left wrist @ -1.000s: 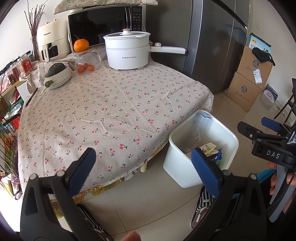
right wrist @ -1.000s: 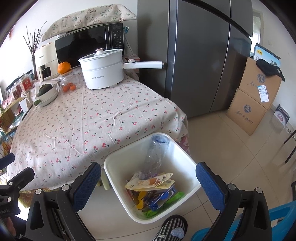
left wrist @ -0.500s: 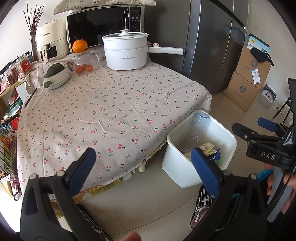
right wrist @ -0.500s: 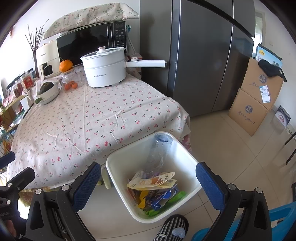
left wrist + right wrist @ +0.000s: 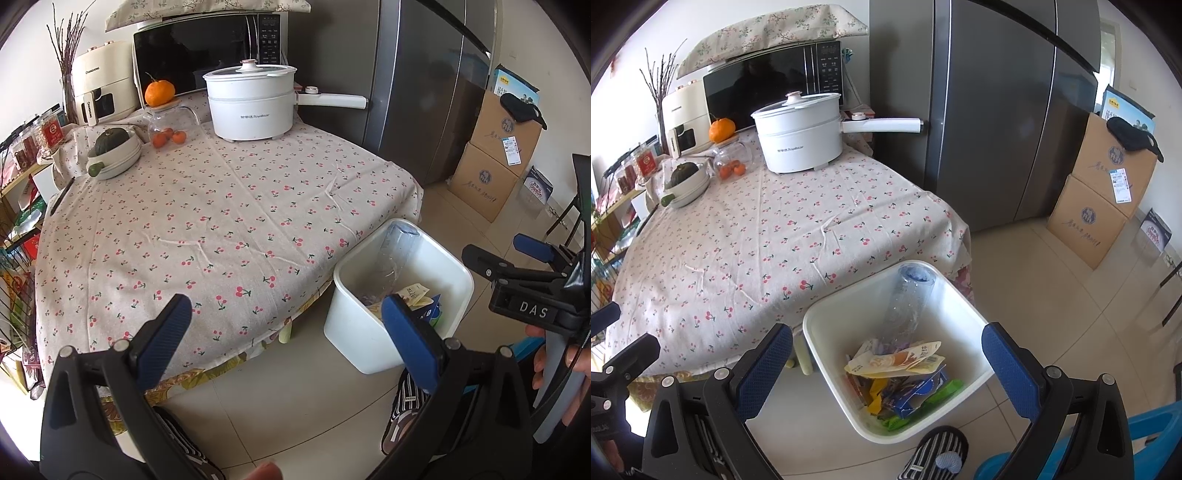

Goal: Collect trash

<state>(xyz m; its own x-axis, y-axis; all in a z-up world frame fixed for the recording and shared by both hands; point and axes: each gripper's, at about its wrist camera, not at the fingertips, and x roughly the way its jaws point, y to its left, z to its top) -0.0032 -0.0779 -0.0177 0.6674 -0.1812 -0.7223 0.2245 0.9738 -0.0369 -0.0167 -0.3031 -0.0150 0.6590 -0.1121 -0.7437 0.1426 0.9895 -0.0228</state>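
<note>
Across the cherry-print cloth on the worktop (image 5: 221, 221) we see no loose litter; what remains there looks like kitchenware. Down on the tiled floor, touching the worktop's near corner, stands the white square plastic bin (image 5: 827, 332), where the trash sits. It lies straight ahead of our right gripper (image 5: 886, 365), below its fingers, and off to the right of our left gripper (image 5: 291, 328), so the right is nearer. A clear plastic bottle (image 5: 905, 306) leans in the bin, long axis running away from us, above crumpled snack wrappers (image 5: 901, 363). Both grippers' fingers are spread wide, holding nothing.
</note>
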